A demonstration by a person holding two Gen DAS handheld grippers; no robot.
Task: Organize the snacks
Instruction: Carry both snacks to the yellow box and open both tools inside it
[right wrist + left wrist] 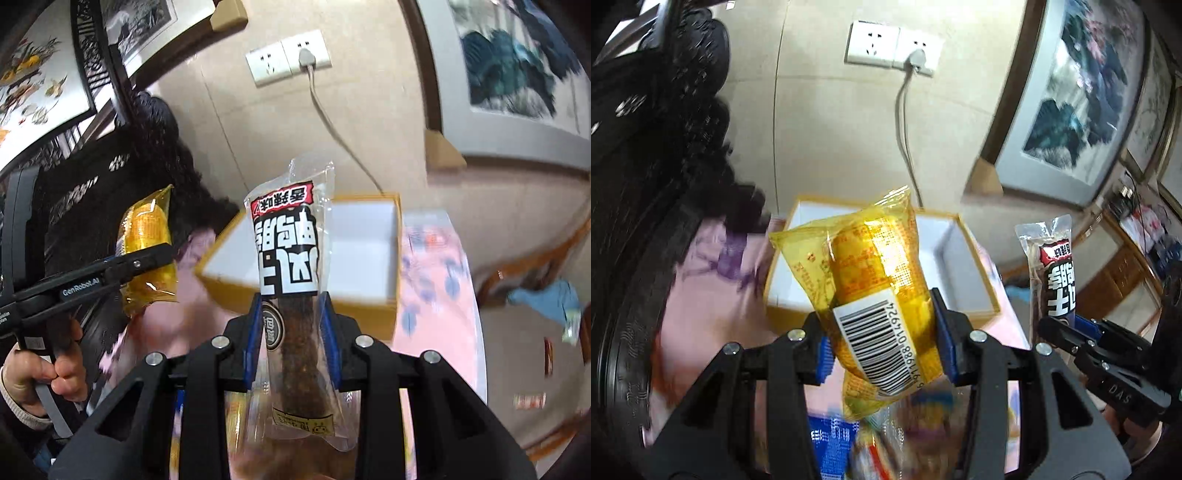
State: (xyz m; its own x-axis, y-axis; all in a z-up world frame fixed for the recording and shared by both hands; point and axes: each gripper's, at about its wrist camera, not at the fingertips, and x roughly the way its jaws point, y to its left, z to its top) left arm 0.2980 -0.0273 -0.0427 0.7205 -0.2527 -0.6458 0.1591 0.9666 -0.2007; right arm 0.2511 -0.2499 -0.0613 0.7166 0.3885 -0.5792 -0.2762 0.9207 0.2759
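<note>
While both grippers hang in the air in front of the open box [964, 295], each one carries a single snack: the left gripper [882, 345] is clamped on one yellow packet [866, 273], its blue pads pressing the wrapper from either side beside the barcode label, and the right gripper [291, 339] is squeezed tight on one long clear packet [291, 266] with a dark spicy stick inside and a black-and-white label on its upper half. One box, white inside with tan walls, sits on the pink flowered tablecloth [432, 288], and nothing shows inside the part of it that is visible. The yellow packet stands above the box's near left corner, the clear packet above its near edge. A blurred heap of more wrappers [849, 443] lies on the near side of the box, too smeared to count. Behind the box on the wall are two white sockets [288, 57], one with a grey cable plugged in. One bare hand [40, 373] grips the left tool's handle, left of the box.
</note>
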